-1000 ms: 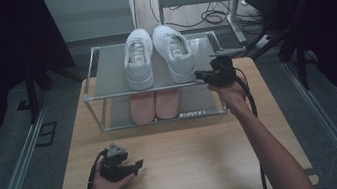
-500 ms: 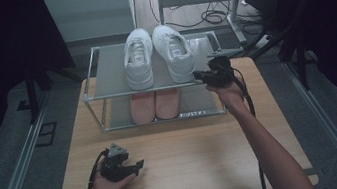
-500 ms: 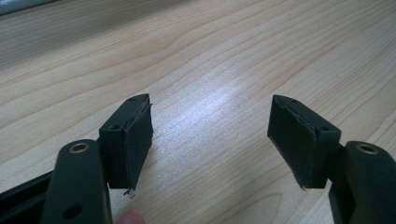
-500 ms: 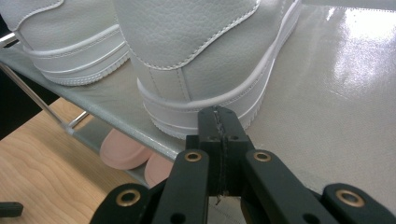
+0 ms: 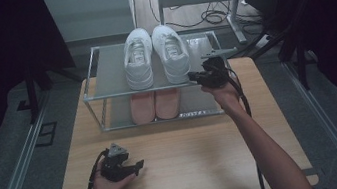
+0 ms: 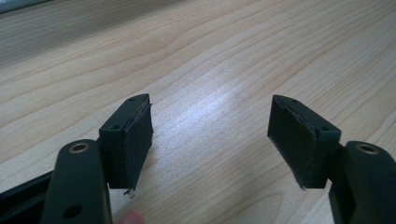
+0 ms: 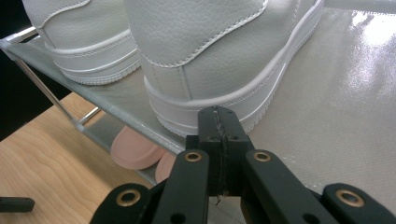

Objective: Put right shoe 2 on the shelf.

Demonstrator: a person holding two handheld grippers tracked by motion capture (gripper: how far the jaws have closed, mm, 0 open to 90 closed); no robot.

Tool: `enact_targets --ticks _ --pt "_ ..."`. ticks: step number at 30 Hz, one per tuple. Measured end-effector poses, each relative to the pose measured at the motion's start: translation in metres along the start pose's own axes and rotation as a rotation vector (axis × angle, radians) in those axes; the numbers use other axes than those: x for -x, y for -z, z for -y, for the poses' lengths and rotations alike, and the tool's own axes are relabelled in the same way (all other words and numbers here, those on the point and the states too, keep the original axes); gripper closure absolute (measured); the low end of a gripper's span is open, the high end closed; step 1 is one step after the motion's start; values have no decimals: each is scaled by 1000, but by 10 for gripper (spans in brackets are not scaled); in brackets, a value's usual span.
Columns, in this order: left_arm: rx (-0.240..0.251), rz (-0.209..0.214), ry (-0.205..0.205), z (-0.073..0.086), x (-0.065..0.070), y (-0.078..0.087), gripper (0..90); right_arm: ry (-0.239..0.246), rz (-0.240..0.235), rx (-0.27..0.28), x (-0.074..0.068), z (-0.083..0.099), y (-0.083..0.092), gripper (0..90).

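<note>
Right gripper [image 7: 219,116] fingers pressed together, empty, at right white sneaker [image 7: 210,56] heel; spread them before gripping. Left gripper [image 6: 212,140] fingers spread, 7 o'clock on table [image 5: 206,159]

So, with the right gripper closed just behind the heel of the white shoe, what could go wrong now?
1. The right hand-held gripper is shut with nothing between its jaws; pushing forward could shove the right white shoe instead of gripping it.
2. That shoe stands close to the left white shoe, so a nudge may knock it too.
3. Pressing down could tilt the light shoe rack.
</note>
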State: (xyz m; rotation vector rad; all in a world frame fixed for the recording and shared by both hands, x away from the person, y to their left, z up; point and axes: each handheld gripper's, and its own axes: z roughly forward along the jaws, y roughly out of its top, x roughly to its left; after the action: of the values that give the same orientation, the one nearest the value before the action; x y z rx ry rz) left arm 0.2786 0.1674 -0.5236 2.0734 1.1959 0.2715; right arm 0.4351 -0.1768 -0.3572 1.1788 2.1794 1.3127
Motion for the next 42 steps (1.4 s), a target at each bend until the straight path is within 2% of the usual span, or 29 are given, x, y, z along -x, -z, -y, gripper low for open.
enact_targets --ticks 6,8,21,36,42 --pt "-6 0 1 0 0 -1 314 -3 -3 -1 0 0 0 899" --pt "-7 2 3 0 0 -2 313 -9 -21 -2 -1 -1 -2 899" --pt "-2 2 0 0 0 0 313 17 -61 2 -19 -4 -14 899" --pt "1 -1 4 0 -1 0 313 36 -79 8 -32 -5 -23 898" --pt "2 1 3 0 -1 1 313 33 -83 8 -31 -4 -21 898"
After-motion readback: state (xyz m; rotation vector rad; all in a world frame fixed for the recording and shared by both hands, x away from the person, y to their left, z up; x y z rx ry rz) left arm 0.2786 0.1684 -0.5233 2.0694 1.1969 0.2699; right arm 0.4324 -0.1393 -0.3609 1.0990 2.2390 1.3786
